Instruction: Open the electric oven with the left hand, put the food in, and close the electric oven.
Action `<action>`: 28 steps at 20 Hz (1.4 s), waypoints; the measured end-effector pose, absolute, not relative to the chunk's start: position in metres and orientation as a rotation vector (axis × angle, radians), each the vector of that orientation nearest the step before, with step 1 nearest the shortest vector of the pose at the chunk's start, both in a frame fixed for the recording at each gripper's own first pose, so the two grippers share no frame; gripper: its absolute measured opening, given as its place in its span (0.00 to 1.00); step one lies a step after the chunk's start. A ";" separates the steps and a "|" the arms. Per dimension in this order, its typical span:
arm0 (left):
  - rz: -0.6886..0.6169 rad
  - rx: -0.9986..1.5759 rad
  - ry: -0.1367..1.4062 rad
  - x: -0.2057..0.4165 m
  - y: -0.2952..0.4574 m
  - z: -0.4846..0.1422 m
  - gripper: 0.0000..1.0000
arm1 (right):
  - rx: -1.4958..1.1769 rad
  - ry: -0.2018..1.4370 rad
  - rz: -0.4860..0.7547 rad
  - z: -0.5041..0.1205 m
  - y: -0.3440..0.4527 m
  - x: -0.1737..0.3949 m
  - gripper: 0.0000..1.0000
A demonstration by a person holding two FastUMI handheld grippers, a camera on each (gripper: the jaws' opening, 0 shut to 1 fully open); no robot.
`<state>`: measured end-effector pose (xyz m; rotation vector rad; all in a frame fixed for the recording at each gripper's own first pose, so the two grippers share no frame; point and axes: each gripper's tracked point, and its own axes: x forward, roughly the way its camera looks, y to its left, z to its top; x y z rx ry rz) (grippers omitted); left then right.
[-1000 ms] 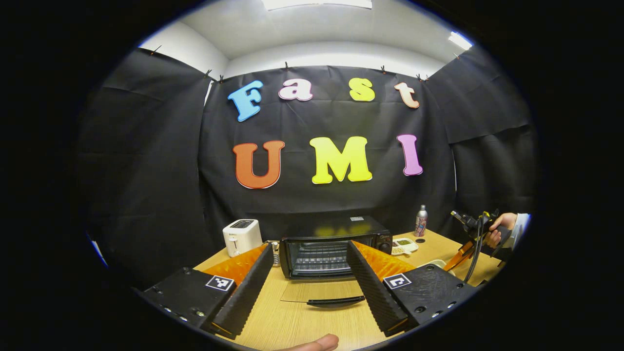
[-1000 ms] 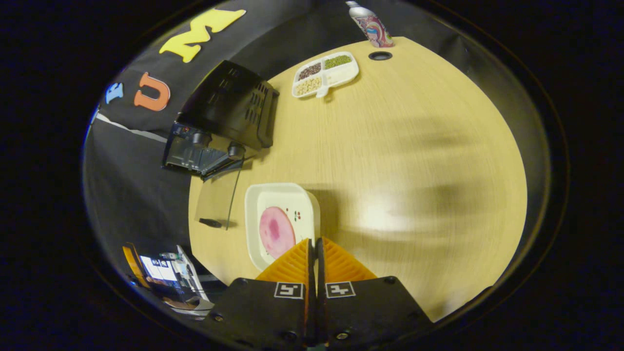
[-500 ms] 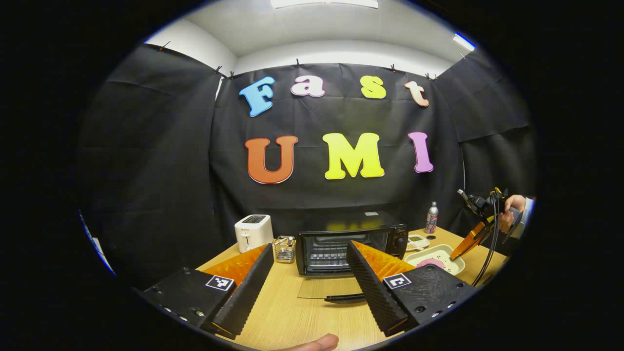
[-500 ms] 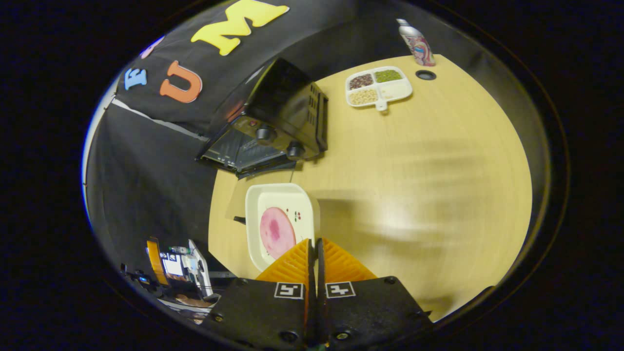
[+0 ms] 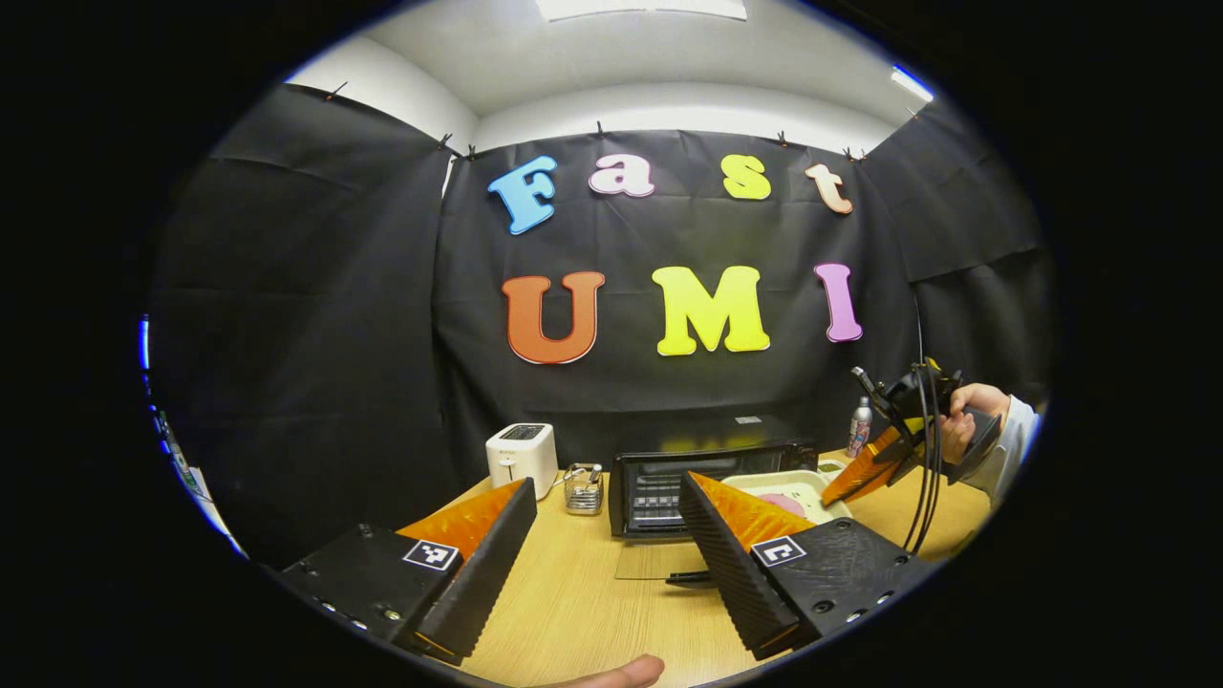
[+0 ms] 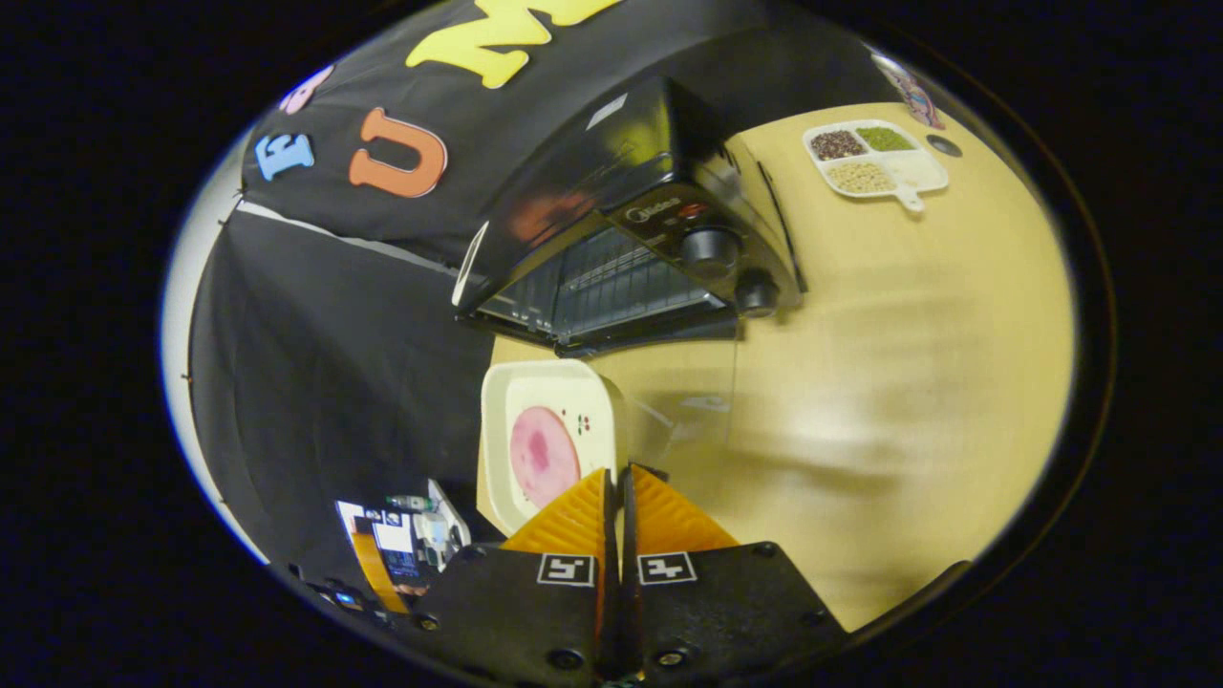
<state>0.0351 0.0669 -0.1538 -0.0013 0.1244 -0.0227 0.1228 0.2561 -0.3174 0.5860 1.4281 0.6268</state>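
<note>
The right gripper (image 6: 616, 497) pinches the near rim of the rigid plate (image 6: 497, 420); the meat slice (image 6: 543, 457) likely slides if tipped. The oven (image 6: 611, 277) gapes just beyond its fingertips. The left gripper (image 5: 602, 564) hangs spread, empty.

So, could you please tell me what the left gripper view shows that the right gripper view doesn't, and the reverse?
The left gripper view gives the white toaster, the wire basket beside it, the open left gripper and the hand holding the right gripper. The right gripper view gives the oven's two knobs. Both share the open oven, its glass door folded down, and the plate the right gripper pinches.
</note>
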 end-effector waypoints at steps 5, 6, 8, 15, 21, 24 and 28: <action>-0.001 0.008 0.122 0.022 0.085 -0.152 0.95 | 0.641 1.458 0.529 -0.335 0.305 0.134 0.00; 0.001 0.010 0.126 0.020 0.089 -0.152 0.95 | 0.638 1.442 0.500 -0.340 0.309 0.141 0.00; 0.004 0.012 0.128 0.016 0.096 -0.153 0.95 | 0.683 1.422 0.415 -0.346 0.317 0.152 0.04; 0.000 0.008 0.140 0.012 0.108 -0.157 0.95 | 0.888 1.295 0.106 -0.370 0.331 0.190 0.04; 0.014 0.040 0.191 0.012 0.110 -0.168 0.95 | 1.067 1.140 -0.081 -0.382 0.344 0.219 0.05; 0.005 0.020 0.199 0.011 0.106 -0.171 0.95 | 1.114 1.055 -0.148 -0.392 0.347 0.233 0.05; 0.019 0.002 0.213 0.016 0.109 -0.176 0.95 | 1.154 0.868 -0.242 -0.396 0.337 0.256 0.05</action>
